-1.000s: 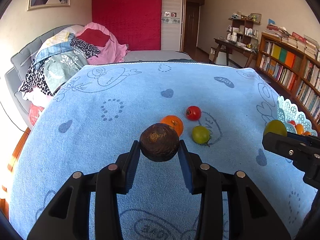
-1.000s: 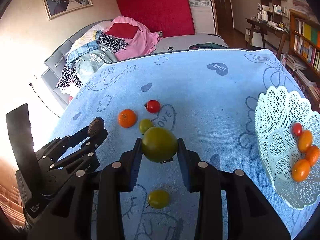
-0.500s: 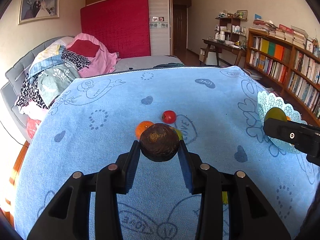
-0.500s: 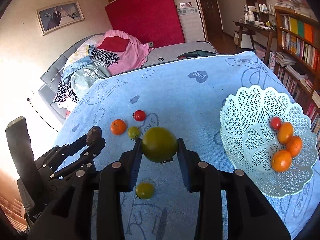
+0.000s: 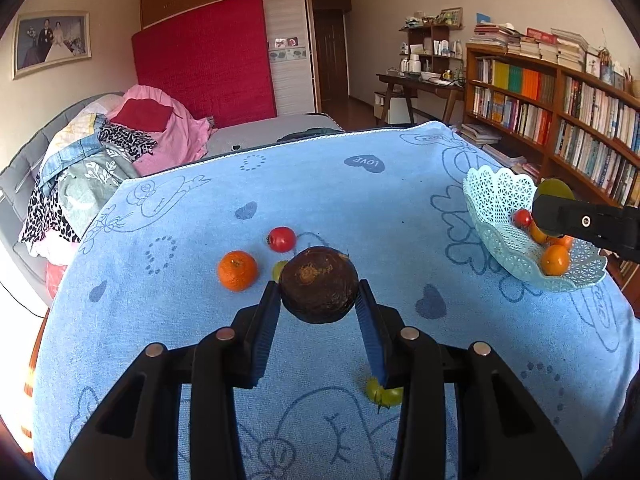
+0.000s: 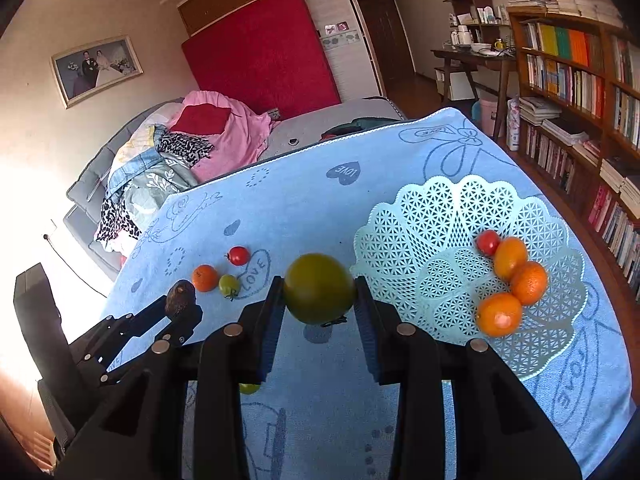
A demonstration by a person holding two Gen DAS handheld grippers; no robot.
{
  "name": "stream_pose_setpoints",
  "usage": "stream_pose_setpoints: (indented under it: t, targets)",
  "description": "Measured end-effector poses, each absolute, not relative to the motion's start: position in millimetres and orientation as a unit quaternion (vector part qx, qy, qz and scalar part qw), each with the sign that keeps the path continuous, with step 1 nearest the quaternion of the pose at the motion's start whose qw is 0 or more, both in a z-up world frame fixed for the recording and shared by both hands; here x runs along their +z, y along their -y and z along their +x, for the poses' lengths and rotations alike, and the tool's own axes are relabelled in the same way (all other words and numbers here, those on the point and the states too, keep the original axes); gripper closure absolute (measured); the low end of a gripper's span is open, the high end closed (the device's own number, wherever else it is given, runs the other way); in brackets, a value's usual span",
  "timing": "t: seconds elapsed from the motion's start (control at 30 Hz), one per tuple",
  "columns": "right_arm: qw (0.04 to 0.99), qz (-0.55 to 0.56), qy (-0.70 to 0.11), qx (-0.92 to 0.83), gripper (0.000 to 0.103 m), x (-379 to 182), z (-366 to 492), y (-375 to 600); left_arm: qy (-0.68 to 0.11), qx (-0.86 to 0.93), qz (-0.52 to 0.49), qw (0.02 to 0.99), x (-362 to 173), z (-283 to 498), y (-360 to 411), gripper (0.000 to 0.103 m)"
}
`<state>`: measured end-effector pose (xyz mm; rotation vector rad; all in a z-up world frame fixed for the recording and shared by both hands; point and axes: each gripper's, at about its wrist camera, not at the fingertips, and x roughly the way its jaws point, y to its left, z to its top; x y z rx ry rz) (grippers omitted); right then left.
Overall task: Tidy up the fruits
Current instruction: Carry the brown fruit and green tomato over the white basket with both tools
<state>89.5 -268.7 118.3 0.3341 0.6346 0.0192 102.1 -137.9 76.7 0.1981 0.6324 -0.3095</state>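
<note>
A home bedroom: grey bed piled with clothes (image 5: 100,160), red padded headboard panel (image 5: 204,80), framed wedding photograph (image 5: 50,44), wooden bookshelves crammed with books (image 5: 560,108)

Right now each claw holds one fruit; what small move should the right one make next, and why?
Probably carry the right claw a little to the right, over the pale lace-pattern plastic basket, then open. It grips the large green tomato just left of the rim, and the basket's near-left part looks free of fruit.
</note>
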Motion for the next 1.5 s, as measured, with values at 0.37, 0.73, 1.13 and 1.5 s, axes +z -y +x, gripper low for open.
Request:
stream_pose_setpoints:
  t: [0.37,0.73,1.13,1.5]
  targets:
    - [0.934,0.187,-0.304,-0.028,0.067,109.9,70.4,309.8,-0.306,-0.179,0.125,0.927,74.5,93.0,173.9,0.064]
    - [0.928,0.204,-0.307,-0.056,0.067,95.1,61.1,344.1,-0.303,-0.188,0.142,0.923,75.1,93.2,199.0,0.064]
    - [0.923,0.211,-0.316,-0.067,0.067,80.3,66.5,362.1,-0.296,-0.196,0.156,0.922,77.6,100.6,224.4,0.064]
    - [0.924,0.205,-0.313,-0.083,0.065,77.7,69.5,373.3,-0.284,-0.209,0.166,0.921,84.7,112.4,251.7,0.064]
